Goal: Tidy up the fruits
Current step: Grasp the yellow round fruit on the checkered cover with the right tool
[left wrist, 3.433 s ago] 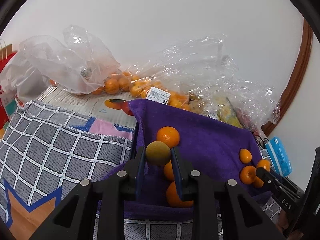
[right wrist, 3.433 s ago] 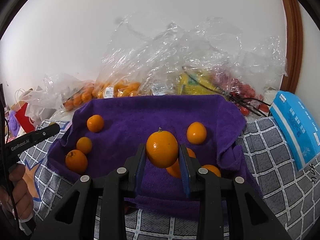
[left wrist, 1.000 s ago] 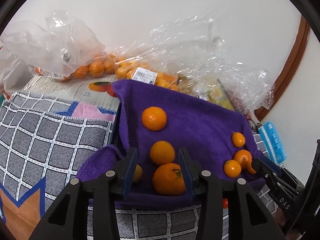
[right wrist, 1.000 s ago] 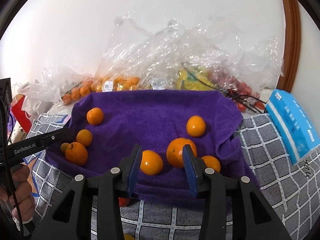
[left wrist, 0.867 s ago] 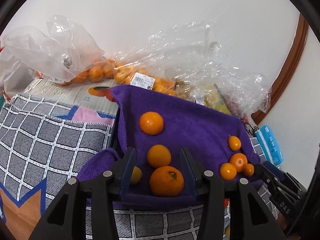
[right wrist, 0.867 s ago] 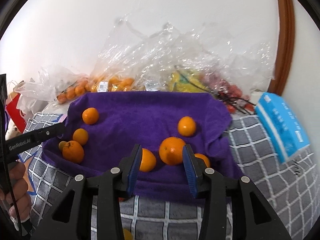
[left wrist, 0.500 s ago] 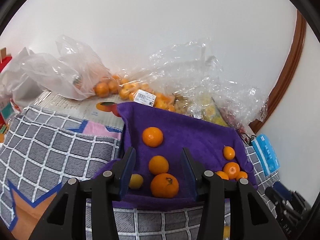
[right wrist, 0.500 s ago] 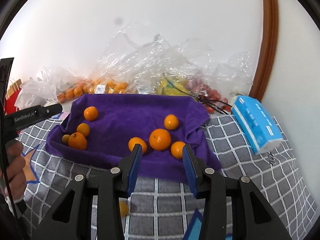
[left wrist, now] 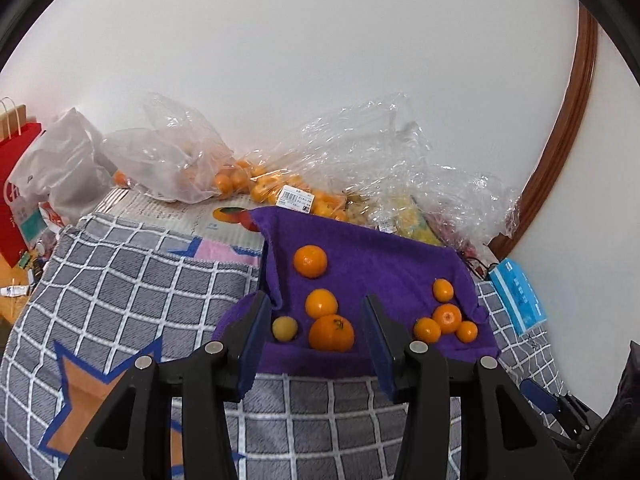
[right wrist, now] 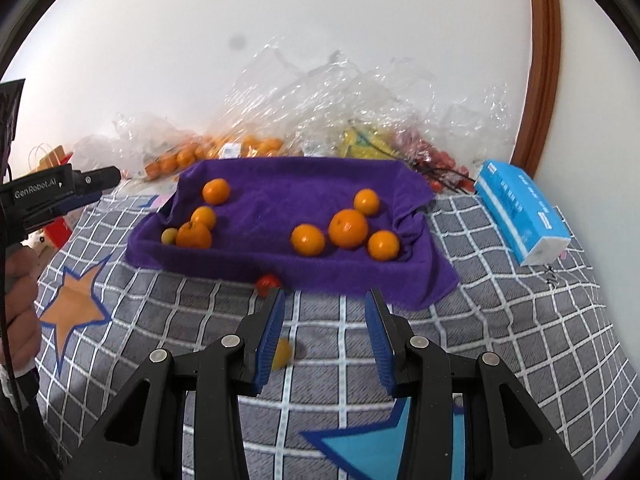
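Both claws were empty. Right claw (right wrist: 325, 334) hung with jaws apart over the checked blanket (right wrist: 500, 320), nothing between them. Left claw (left wrist: 314, 338) likewise had its jaws apart, framing but not touching the fruit beyond.

Near, off the towel: a small yellow-orange fruit (right wrist: 282, 353) lay on the blanket beside the right claw's left finger, and a red fruit (right wrist: 268, 283) sat at the front edge of the purple towel (right wrist: 280, 200). Both judged still to be collected.

On the towel: two clusters, well apart. Left group (right wrist: 192, 224) of three oranges and a small yellowish fruit; right group (right wrist: 346, 228) of four oranges.

Far, against the wall: clear plastic bags (right wrist: 224, 150) still held many oranges, plus yellow and red fruit. Judged partway; most fruit unsorted.
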Demonstrator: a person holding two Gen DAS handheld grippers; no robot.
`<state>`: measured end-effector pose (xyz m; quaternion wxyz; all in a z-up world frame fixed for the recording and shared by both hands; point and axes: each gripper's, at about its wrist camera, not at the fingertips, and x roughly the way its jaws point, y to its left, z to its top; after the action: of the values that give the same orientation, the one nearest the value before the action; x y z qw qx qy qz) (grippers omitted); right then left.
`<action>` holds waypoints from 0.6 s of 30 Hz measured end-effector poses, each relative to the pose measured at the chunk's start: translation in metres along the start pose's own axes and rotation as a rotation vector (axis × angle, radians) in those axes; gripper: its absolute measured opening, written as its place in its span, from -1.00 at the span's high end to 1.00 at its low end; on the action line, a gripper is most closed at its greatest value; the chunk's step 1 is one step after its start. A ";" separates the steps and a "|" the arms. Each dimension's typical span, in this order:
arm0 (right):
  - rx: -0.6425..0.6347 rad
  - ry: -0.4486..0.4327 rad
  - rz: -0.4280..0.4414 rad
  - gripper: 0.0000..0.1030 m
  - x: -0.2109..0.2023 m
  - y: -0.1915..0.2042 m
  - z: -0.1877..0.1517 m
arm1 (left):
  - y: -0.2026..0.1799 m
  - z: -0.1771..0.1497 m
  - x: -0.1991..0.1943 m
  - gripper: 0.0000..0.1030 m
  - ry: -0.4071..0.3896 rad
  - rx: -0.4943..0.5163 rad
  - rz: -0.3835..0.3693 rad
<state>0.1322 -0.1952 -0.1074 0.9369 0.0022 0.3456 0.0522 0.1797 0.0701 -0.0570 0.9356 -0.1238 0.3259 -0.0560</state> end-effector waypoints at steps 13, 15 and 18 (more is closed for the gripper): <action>0.009 0.047 0.052 0.21 0.010 0.002 -0.024 | 0.024 -0.053 0.008 0.11 0.121 0.049 0.095; 0.002 0.057 0.070 0.22 0.015 0.007 -0.027 | 0.026 -0.059 0.009 0.11 0.133 0.055 0.099; -0.014 0.080 0.085 0.25 0.028 0.015 -0.030 | 0.030 -0.067 0.014 0.11 0.152 0.053 0.095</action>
<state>0.1325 -0.1783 -0.1477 0.9193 0.0083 0.3820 0.0943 0.1499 0.0833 -0.1239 0.9127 -0.0786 0.3998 -0.0294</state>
